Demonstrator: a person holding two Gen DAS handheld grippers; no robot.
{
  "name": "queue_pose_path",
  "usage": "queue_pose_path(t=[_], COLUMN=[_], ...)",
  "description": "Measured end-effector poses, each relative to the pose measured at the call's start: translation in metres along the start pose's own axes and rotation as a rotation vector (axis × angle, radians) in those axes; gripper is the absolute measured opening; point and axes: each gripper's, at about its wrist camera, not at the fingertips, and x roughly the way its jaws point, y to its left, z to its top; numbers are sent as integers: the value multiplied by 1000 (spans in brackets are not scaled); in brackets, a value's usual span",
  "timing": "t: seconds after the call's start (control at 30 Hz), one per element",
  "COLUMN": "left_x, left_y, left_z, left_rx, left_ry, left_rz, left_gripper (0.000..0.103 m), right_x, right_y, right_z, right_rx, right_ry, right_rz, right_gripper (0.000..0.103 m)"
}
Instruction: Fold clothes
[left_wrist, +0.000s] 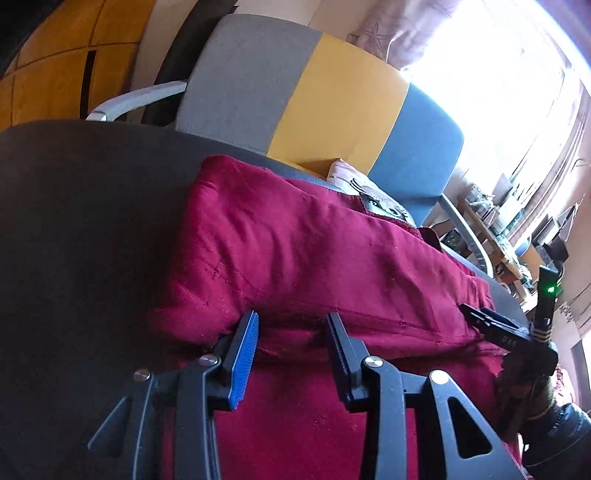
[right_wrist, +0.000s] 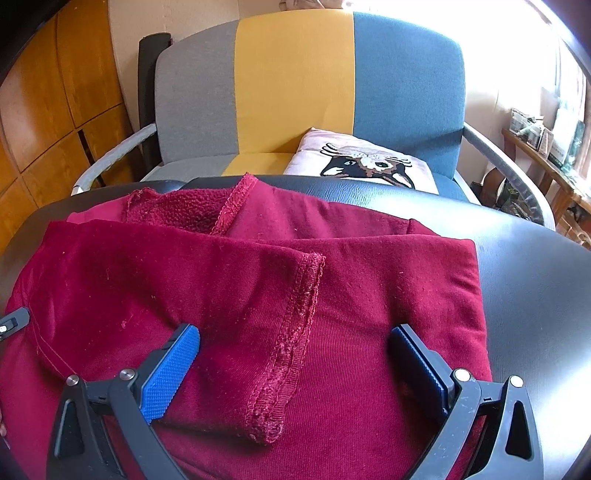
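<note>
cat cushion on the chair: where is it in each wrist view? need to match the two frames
Left wrist: cat cushion sits just above centre, only a sliver showing behind the red garment, at the foot of the chair's blue stripe.
Right wrist: cat cushion is upper centre-right, in full view on the seat, beyond the table's far edge.
Shared landmark: the chair back's yellow stripe, directly left of the cushion in both.

1 dark red garment (right_wrist: 258, 295) lies folded on 1 black tabletop (right_wrist: 535, 295). Beyond the tabletop's far edge stands 1 armchair (right_wrist: 295, 85) with 3 colour bands and 2 grey armrests, and 1 cushion (right_wrist: 354, 162) sits on its seat. 2 tools show, left tool (left_wrist: 291, 347) and right tool (right_wrist: 295, 354), each with 2 fingers.
</note>
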Motion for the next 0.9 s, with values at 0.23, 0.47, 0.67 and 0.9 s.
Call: queue_pose_path(t=[0.23, 0.47, 0.67, 0.9], left_x=[-20, -78, -115, -153], left_y=[-3, 13, 36, 71], left_z=[0, -29, -66, -107], left_rx=[3, 12, 8, -98], left_ry=[-18, -49, -30, -46], left_rz=[32, -6, 19, 33], left_gripper=[39, 44, 48, 50], right_x=[-7, -69, -119, -163], right_y=[-4, -44, -84, -95], right_z=[3, -37, -112, -184], right_rx=[-26, 79, 218, 325], right_ry=[29, 38, 100, 67], right_rz=[43, 283, 417, 535], right_gripper=[103, 103, 103, 103])
